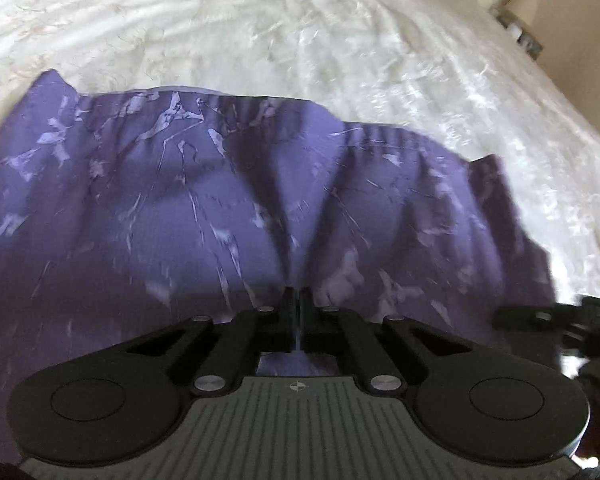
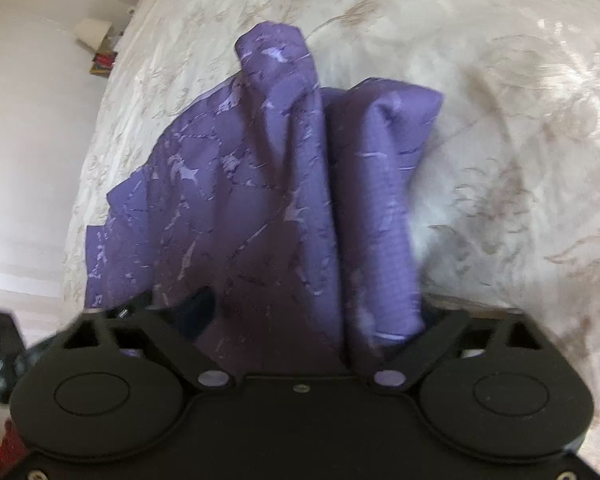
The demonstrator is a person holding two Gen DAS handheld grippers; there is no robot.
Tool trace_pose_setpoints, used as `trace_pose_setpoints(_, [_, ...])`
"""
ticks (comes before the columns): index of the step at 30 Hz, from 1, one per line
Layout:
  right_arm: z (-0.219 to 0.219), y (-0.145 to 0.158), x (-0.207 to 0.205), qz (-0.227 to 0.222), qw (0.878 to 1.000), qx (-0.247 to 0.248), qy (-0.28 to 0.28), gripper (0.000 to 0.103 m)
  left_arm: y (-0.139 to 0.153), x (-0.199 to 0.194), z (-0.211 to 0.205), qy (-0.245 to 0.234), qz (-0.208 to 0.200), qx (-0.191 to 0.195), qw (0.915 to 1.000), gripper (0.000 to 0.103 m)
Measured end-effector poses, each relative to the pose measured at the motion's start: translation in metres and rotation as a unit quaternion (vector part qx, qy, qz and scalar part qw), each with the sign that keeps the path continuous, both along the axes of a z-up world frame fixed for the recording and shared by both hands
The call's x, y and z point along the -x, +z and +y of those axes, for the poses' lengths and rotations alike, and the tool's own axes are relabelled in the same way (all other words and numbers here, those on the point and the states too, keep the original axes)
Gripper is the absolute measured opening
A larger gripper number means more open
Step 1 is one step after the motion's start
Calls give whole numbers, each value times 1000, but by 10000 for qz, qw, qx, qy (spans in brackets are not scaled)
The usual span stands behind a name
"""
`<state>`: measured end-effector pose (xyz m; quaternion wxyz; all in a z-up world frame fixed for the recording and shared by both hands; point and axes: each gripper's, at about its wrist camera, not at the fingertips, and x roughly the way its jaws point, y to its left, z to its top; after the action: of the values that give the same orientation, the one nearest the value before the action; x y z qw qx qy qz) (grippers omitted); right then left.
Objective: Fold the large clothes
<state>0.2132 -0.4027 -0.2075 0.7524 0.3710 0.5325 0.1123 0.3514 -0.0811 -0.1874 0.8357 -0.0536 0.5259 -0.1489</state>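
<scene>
Purple patterned garment [image 1: 228,200], pale marbled streaks on it, lies on the cream embroidered bedspread [image 1: 340,40] with its gathered elastic waistband [image 1: 260,100] at the far edge in your left wrist view. Your left gripper [image 1: 299,312] has its jaws pressed together, a thin pinch of the purple cloth between them, folds fanning out from that point. In the right wrist view the same garment [image 2: 268,184] rises in a bunched, draped peak above the bedspread [image 2: 500,160]. Your right gripper [image 2: 296,320] shows its linkage spread wide; cloth covers the fingertips, so whether it has hold cannot be told.
</scene>
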Motion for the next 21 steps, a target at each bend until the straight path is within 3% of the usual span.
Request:
trace_pose_setpoints(1, [-3,0,2,6,10000,-25,-1,69,4,11,3,40,-56,111,9999,3])
trace_pose_setpoints(4, [-11,1,7,21,9997,-219,-44,55,13,45,8,58,-194,204,9996,3])
trace_pose_setpoints(8, [-11,1,10,-18,9998,-193,-29,52,2,79,13,132,-112,12,9998,3])
trace_pose_setpoints(13, [0,5,6,-31,10000,-20,85,52,-17,71,17,450,178,60,9988,3])
trace_pose_setpoints(17, [2,7,1,-22,9999,-2,123,51,7,58,16,400,-97,228,9989,3])
trace_pose_setpoints(21, [2,5,0,-14,9999,-56,134,51,15,15,16,585,-226,307,9976,4])
